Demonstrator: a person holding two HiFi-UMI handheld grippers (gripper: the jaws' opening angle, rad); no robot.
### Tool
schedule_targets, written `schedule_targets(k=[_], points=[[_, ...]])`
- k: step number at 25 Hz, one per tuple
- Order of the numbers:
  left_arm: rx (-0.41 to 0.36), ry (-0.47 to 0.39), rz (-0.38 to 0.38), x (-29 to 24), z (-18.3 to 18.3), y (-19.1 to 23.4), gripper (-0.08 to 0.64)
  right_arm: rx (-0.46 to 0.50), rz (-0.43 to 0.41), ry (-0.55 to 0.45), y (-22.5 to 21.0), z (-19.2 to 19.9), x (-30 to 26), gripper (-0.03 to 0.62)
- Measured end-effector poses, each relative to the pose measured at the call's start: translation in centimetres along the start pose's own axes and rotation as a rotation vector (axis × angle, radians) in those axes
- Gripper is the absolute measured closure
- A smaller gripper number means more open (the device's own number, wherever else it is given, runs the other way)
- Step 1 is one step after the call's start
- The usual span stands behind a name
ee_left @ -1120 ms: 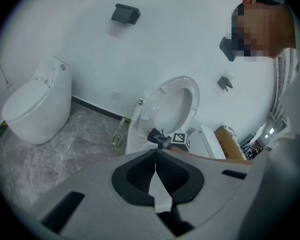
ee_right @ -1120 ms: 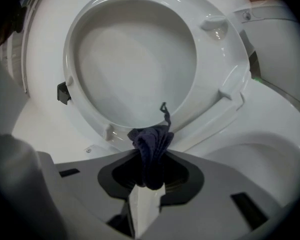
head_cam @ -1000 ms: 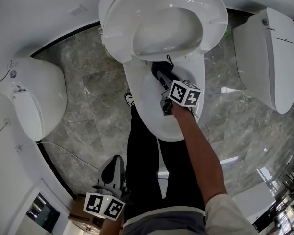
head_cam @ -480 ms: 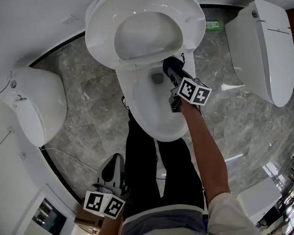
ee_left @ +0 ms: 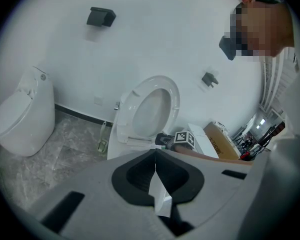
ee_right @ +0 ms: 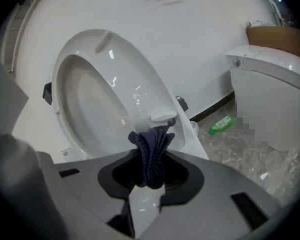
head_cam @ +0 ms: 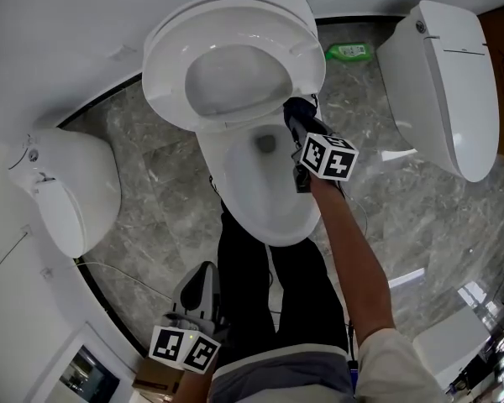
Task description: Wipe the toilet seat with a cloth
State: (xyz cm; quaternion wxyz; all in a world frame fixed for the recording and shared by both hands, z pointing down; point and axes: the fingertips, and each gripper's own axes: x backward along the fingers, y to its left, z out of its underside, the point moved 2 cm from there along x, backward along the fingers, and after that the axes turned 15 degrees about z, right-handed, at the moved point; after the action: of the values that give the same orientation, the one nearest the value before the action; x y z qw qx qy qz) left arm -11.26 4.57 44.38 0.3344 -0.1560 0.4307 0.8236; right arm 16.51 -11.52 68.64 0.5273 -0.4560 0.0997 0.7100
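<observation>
Your right gripper has its fingers clamped on the dark cloth at the raised toilet seat's lower edge. Your left gripper hangs beside your leg, fingers pressed together, empty.

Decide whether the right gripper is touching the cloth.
Touching. The right gripper view shows the cloth bunched up and pinched between the jaws of the right gripper, which press on it from both sides.

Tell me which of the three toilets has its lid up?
The middle toilet, by the right gripper holding the dark cloth. The left toilet and the right toilet have lids shut.
</observation>
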Motion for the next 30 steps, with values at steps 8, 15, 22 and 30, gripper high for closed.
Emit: schedule_targets(k=[8,15,22,30], points=[[-0.02,-0.033,0.016,0.4,-1.9,-2.1,0.551,0.008,0.009,-0.021,1.0,-3.1,3.0,0.499],[-0.039,-0.07,0.03,1.0,-4.4,-3.0,0.551,0.089,0.024,-0.039,2.2,-6.4,5.2,0.499],[-0.058,-0.082,0.032,2.6,-6.0,-3.1,0.551,0.178,0.009,-0.082,4.6,-9.8,7.7,0.499],[-0.079,-0.107,0.041,4.3,-8.3,-3.7,0.551,0.219,0.013,-0.104,6.9,-12.5,10.0,0.499]])
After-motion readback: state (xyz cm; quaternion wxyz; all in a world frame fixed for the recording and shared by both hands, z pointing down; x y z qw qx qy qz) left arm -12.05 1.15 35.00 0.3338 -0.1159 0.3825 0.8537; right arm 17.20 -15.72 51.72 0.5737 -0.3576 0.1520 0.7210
